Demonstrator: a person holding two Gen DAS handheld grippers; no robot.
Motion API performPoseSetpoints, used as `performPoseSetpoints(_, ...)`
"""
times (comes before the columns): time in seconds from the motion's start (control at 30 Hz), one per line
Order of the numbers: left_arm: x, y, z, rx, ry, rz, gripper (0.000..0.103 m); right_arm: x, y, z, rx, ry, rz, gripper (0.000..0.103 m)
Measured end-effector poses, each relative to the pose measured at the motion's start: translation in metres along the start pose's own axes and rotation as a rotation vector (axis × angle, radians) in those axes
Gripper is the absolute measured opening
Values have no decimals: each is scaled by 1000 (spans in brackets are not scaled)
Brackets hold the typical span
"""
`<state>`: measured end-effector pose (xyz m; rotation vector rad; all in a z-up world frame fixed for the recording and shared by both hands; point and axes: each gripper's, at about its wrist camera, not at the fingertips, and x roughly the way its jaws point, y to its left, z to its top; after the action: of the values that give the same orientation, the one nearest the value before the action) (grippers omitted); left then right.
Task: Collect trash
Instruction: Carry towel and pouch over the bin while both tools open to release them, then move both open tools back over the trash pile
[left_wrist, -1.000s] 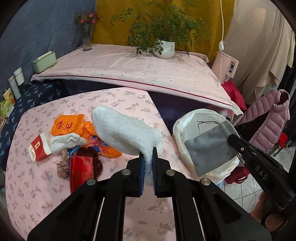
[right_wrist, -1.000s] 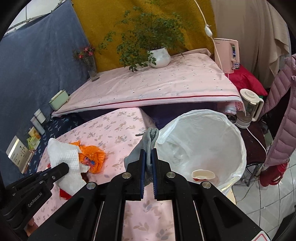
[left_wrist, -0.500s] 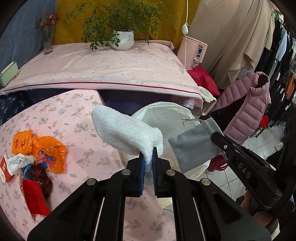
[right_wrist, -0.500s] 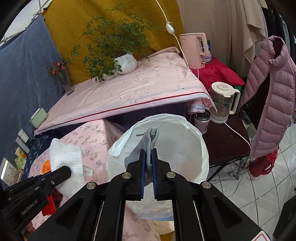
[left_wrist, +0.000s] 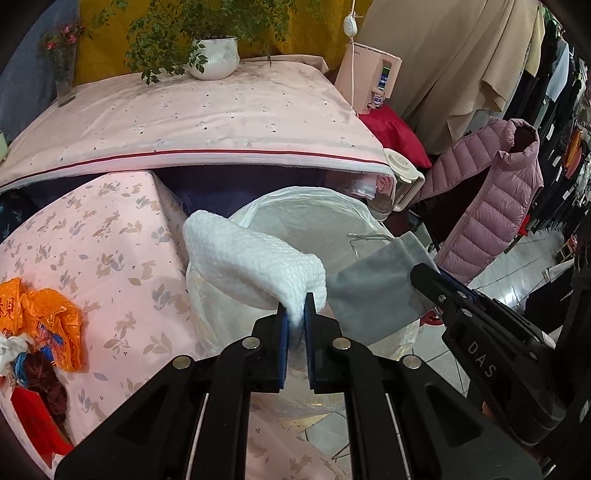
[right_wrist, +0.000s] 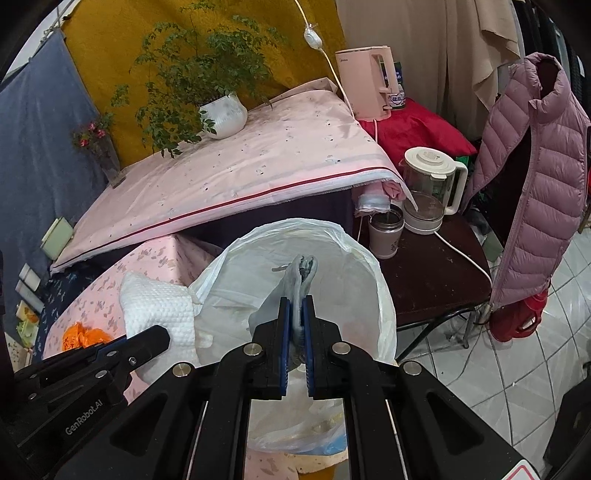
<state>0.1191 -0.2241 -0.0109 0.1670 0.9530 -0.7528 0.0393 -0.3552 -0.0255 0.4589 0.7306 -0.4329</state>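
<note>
My left gripper (left_wrist: 295, 314) is shut on a white textured cloth (left_wrist: 251, 262), which hangs over the near rim of the white-lined trash bin (left_wrist: 314, 210). To its right, my right gripper (left_wrist: 424, 273) is shut on a grey drawstring pouch (left_wrist: 373, 291) held over the bin's mouth. In the right wrist view the right gripper (right_wrist: 295, 306) pinches the pouch (right_wrist: 301, 273) edge-on above the bin liner (right_wrist: 354, 280), with the left gripper (right_wrist: 155, 334) and white cloth (right_wrist: 159, 310) at lower left. More trash, an orange bag (left_wrist: 40, 314) and a red packet (left_wrist: 33, 417), lies on the pink table.
The pink floral table (left_wrist: 110, 240) borders the bin on the left. A raised pink-covered surface (left_wrist: 184, 122) with a potted plant (left_wrist: 214, 55) stands behind. A dark side table (right_wrist: 436, 266) with a glass kettle (right_wrist: 428, 192) and a hanging pink jacket (right_wrist: 535, 177) are to the right.
Both grippers moved right, from over the pink table to over the trash bin, each still holding its item. The pile of trash slid to the far left of the left wrist view.
</note>
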Motion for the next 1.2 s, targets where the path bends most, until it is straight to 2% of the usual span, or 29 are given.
performPoseSetpoints(0.07,5,-1,1,0,7,0,12,3,1,1,-3,4,-3,7)
performPoseSetpoints(0.13,8,0,2,-8,9,4,26,6,1,2,-7,4,-6,10)
performPoseSetpoints(0.2,8,2,2,-16,-8,28,49,6,2,2,-5,-6,-13,12)
performPoseSetpoints(0.27,7,3,2,-11,-25,51,55,7,2,4,-4,-6,-9,12)
performPoseSetpoints(0.53,3,4,1,7,-43,81,55,7,7,6,-12,-6,-12,13)
performPoseSetpoints(0.7,-2,8,-2,17,-58,103,55,4,12,5,-23,-9,-11,18)
performPoseSetpoints(0.97,-15,22,-10,-13,-75,127,55,-3,26,3,-50,-14,-1,19)
performPoseSetpoints(1.1,-25,30,-14,-32,-85,138,55,-8,36,1,-68,-20,3,26)
performPoseSetpoints(1.2,-32,38,-17,-52,-91,149,56,-11,44,-2,-83,-19,10,28)
